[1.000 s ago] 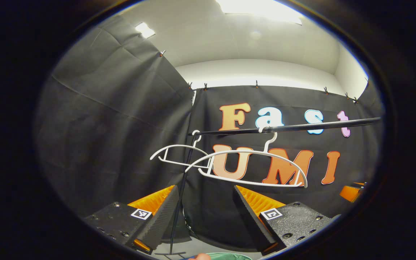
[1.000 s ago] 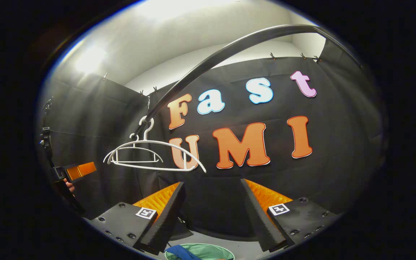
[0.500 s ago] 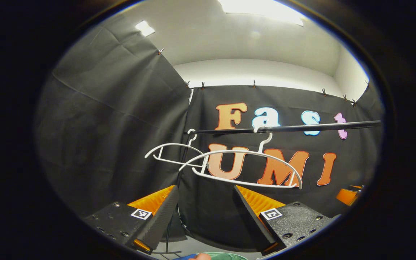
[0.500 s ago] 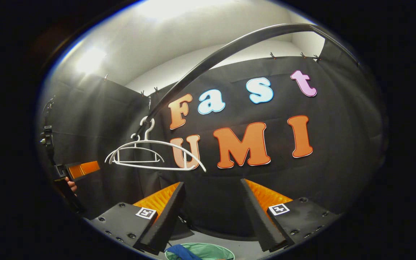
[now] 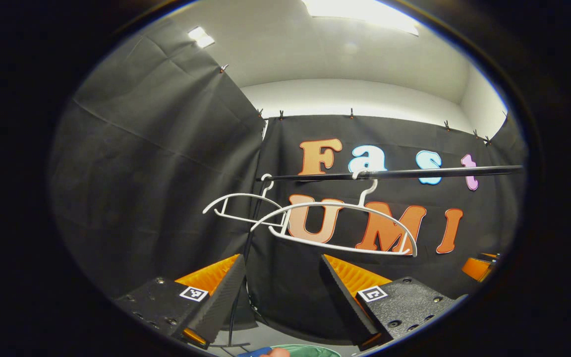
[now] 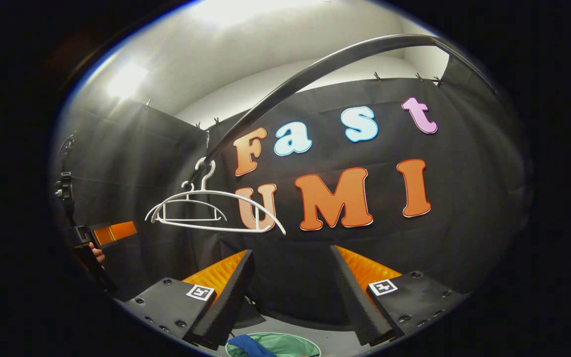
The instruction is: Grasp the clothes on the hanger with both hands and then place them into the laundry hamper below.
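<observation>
Rail (image 5: 414,173): carries 2 bare white hangers (image 5: 335,223).
Hamper (image 6: 285,343): on the floor below; blue garment (image 6: 248,346) lies at its rim.
Handling: judged soft, light; pinch bunched folds.
Left gripper (image 5: 280,290): raised, jaws spread, empty.
Right gripper (image 6: 293,287): raised, jaws spread, empty.

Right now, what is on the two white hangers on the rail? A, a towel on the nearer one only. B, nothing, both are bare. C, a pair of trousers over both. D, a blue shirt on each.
B: both white hangers hang bare from the dark rail, and a blue garment already lies in the green hamper below, seen in the right gripper view.
</observation>
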